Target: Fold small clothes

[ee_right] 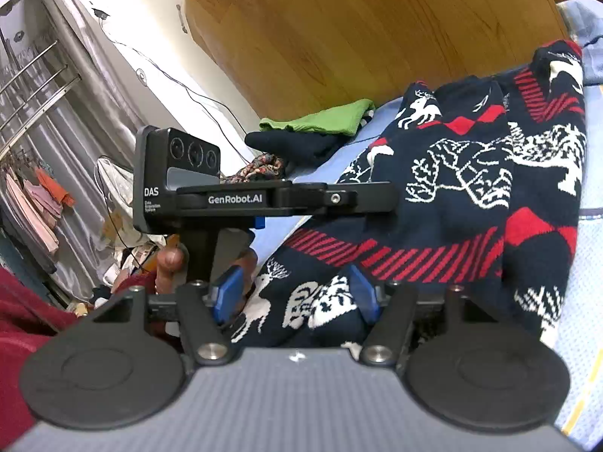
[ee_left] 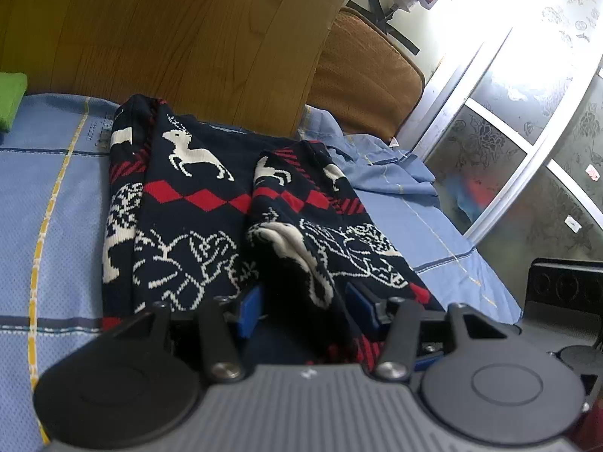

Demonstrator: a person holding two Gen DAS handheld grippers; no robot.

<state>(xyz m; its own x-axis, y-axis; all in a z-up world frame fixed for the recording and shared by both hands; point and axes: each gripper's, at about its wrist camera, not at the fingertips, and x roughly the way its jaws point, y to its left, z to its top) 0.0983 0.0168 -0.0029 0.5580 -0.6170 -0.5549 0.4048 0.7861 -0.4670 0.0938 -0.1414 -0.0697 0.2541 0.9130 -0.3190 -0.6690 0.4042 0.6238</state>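
Navy knit with white reindeer and red diamonds, the sweater (ee_left: 196,203) lies partly folded on the blue checked bedsheet (ee_left: 52,196), its far end close to the wooden headboard (ee_left: 169,30). My left gripper (ee_left: 301,301) has its blue pads spread wide, a bunched fold of the sweater lying between them; I cannot tell whether they pinch it. My right gripper (ee_right: 294,293) also has its blue fingers (ee_right: 226,293) apart, with the sweater's near hem lying between them.

From the right wrist view I see the left gripper's side; its body reads "GenRobot.AI", and the camera module (ee_right: 177,173) on it reads "DAS", with smaller print beneath that I cannot read. A green garment (ee_right: 320,118) sits on a dark one (ee_right: 290,143) at the sheet's far corner by the headboard, well apart from the sweater.
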